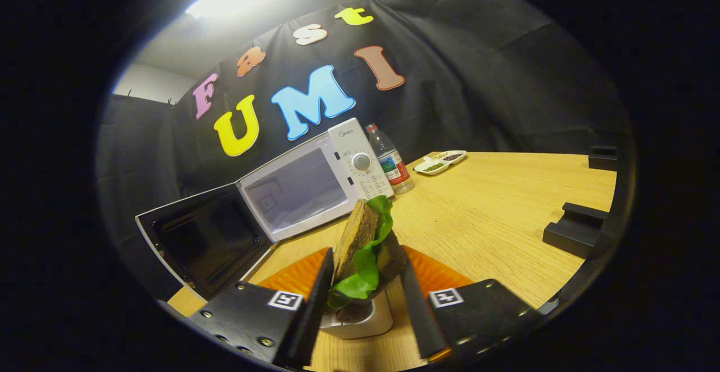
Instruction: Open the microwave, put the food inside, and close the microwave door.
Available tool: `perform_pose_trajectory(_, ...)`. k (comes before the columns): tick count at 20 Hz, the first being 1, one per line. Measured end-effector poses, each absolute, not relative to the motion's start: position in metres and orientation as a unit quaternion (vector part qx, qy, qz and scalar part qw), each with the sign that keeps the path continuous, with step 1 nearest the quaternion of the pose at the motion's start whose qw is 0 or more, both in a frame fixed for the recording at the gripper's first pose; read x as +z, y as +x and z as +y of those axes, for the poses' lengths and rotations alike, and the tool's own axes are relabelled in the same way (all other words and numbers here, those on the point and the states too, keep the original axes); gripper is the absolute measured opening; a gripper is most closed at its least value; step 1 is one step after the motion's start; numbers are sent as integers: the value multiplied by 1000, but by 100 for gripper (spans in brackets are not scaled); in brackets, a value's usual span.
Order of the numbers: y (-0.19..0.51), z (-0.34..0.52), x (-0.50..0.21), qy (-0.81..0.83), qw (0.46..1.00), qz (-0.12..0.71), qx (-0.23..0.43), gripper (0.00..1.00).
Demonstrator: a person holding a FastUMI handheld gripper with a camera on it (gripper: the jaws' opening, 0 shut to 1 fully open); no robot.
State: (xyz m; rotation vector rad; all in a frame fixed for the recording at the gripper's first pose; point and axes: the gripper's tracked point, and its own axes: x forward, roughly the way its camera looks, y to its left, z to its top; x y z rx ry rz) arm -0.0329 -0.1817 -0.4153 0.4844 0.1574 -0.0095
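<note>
A toy sandwich, brown bread slices with green lettuce, stands on edge between my fingers, with a white base under it. My gripper is shut on the sandwich, one finger pressed against each bread side. Beyond it stands the white microwave. Its door is swung wide open to the left and the cavity holds nothing. The sandwich is just ahead of the cavity's right corner, over the wooden table.
An orange mat lies on the table under and behind the sandwich. A water bottle stands right of the microwave, with a white double dish of seeds beyond it. Black blocks sit along the table's right edge.
</note>
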Motion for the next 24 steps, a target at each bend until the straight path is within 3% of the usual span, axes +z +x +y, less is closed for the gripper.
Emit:
perform_pose_trajectory(1, -30, -180, -415, 248, 966, 77, -6, 55)
perform_pose_trajectory(2, -30, -179, -416, 243, 967, 80, -6, 43)
perform_pose_trajectory(3, -30, -179, -416, 236, 968, 83, -5, 43)
perform_pose_trajectory(4, -30, -179, -412, 239, 967, 82, -7, 30)
perform_pose_trajectory(7, -31, -173, -407, 221, 972, 79, 1, 28)
perform_pose_trajectory(8, -31, -175, -403, 221, 973, 73, -2, 20)
perform_pose_trajectory(16, -36, -145, -351, 202, 978, 55, 15, 20)
perform_pose_trajectory(24, 28, -69, -309, 169, 984, 46, 41, 20)
